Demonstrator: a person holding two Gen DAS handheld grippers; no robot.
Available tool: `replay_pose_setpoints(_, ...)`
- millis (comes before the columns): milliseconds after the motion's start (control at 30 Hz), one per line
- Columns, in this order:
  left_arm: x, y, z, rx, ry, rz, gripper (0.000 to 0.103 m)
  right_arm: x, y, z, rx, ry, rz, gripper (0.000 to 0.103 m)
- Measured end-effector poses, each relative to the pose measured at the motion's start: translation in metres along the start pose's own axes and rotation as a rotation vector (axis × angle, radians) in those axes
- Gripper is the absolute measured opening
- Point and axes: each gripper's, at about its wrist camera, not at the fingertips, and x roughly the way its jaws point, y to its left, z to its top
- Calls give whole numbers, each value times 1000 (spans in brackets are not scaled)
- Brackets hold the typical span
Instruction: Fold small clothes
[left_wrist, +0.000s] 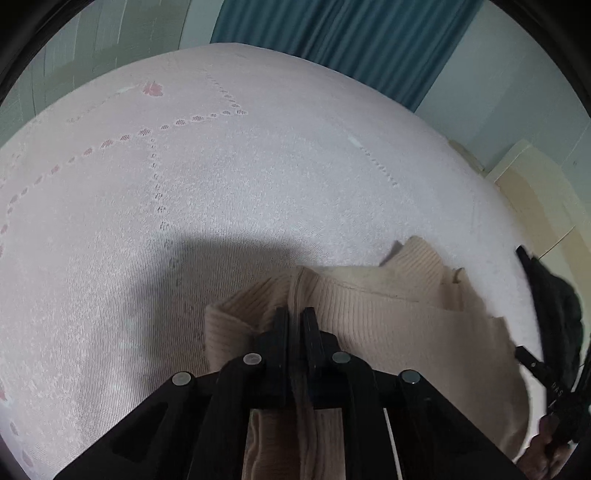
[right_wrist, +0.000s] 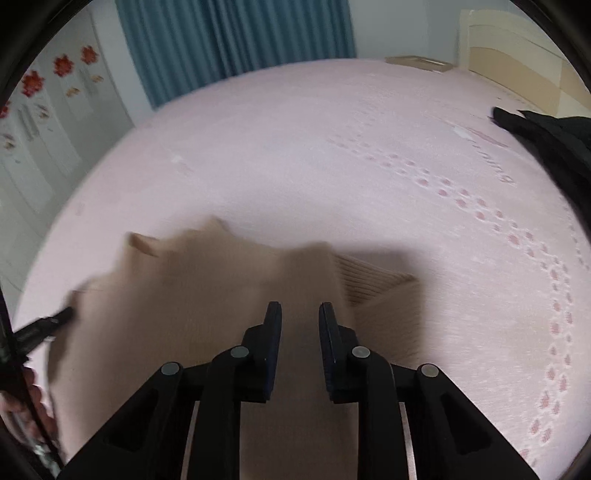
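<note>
Working on beige ribbed knit garment (left_wrist: 369, 310), mid-fold, spread on pink bedspread (left_wrist: 184, 184). Our left gripper (left_wrist: 294, 317): jaws nearly together, pinching raised ridge of garment fabric right at tips. Our right gripper (right_wrist: 300, 314): jaws narrowly apart, garment under and between them, blurred; we cannot tell if pads press cloth. Garment bunched, layers overlapping, edges uneven ahead of both tools. We judge fold begun, not finished; flattening left. Dark clothing (right_wrist: 546, 140) lies well right of right gripper.
</note>
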Motion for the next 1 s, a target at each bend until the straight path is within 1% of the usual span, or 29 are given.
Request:
replay_pose_setpoints(33,-3,1,1,-8,5,-15,12,-2,12,-1,-17,-2,36,26)
replay_pose_setpoints(67,-7,3,2,-16,5,-26,13,-2,20,-1,-30,0,55,30)
replay_pose_setpoints(100,-13,5,2,-23,1,-36,17,-2,33,-3,-57,7,79,32)
replay_pose_setpoints(133,-17,6,3,-24,-3,-41,23,0,47,-6,-91,17,96,32)
replay_pose_setpoints(167,-21,8,4,-21,-9,-45,27,2,56,-9,-114,23,100,33)
replay_pose_setpoints(233,-30,13,4,-13,-24,-43,43,13,75,-16,-168,42,87,34)
replay_pose_setpoints(300,-36,19,2,-3,-42,-28,51,31,87,-21,-183,83,43,34)
replay_pose_setpoints(333,-38,22,1,1,-48,-26,52,36,89,-21,-180,88,29,34)
replay_pose_setpoints(400,-40,29,-2,15,-54,-14,54,48,93,-17,-162,98,-4,34)
replay_pose_setpoints(467,-39,36,-6,20,-56,1,54,59,97,-9,-142,128,-20,34)
replay_pose_setpoints(533,-39,46,-12,7,-50,-1,54,69,100,0,-132,142,-35,35)
replay_pose_setpoints(633,-37,58,-19,-40,-29,-40,54,84,101,14,-132,157,-44,36)
replay_pose_setpoints(733,-38,65,-23,-74,-21,-86,54,89,104,22,-134,174,-47,37)
replay_pose_setpoints(867,-43,66,-27,-78,-19,-114,54,81,103,17,-141,190,-40,37)
replay_pose_setpoints(933,-49,68,-33,-76,-17,-124,54,69,105,6,-164,212,-25,37)
replay_pose_setpoints(1000,-55,70,-39,-77,-13,-123,54,55,106,-7,-194,206,-32,36)
